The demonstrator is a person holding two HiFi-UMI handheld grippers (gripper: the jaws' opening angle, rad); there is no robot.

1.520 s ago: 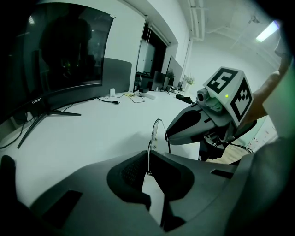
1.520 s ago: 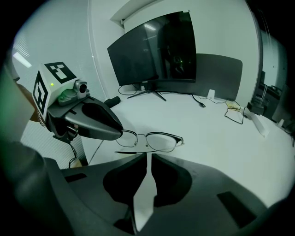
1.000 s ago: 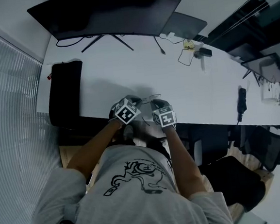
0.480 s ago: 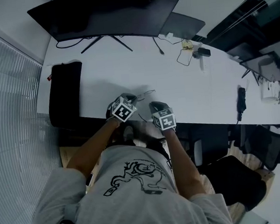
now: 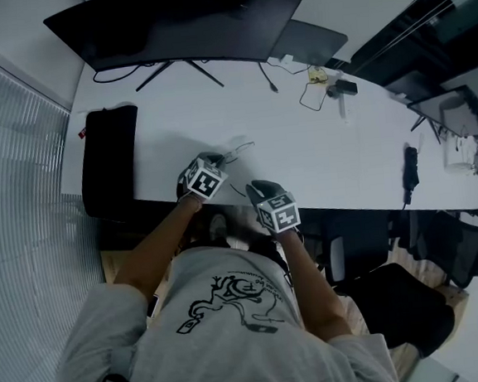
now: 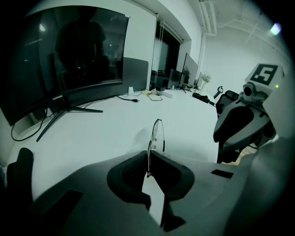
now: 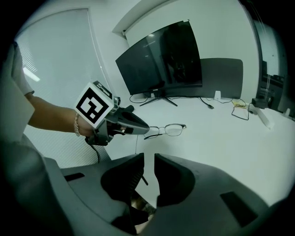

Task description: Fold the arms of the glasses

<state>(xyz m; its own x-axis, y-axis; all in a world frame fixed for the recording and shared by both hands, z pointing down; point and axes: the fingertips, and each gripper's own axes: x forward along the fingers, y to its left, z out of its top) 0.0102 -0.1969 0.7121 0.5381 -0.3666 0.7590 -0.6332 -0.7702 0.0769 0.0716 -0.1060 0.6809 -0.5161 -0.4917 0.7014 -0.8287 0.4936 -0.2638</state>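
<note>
Thin wire-framed glasses point(image 6: 156, 131) stand edge-on between my left gripper's point(image 6: 148, 159) jaws, which are shut on the frame near one hinge. In the right gripper view the glasses point(image 7: 174, 130) stick out from the left gripper point(image 7: 138, 125) above the white desk, with one arm hanging down unfolded. My right gripper point(image 7: 148, 159) has just been opening. Its jaws stand apart and press on nothing; only the hanging arm's tip shows through the gap. In the head view the left gripper point(image 5: 213, 162) holds the glasses point(image 5: 237, 150) over the desk's near edge, and the right gripper point(image 5: 254, 186) sits just off that edge.
A curved black monitor point(image 5: 174, 21) stands at the back of the white desk point(image 5: 301, 139). A black pad point(image 5: 107, 156) lies at the desk's left end, cables point(image 5: 317, 88) at the back right, a dark object point(image 5: 411, 175) at the right. A black chair point(image 5: 407, 304) stands beside me.
The two grippers, close together around the glasses before, have parted. The left has carried the glasses up and left over the desk. The right has let go and drawn back towards me.
</note>
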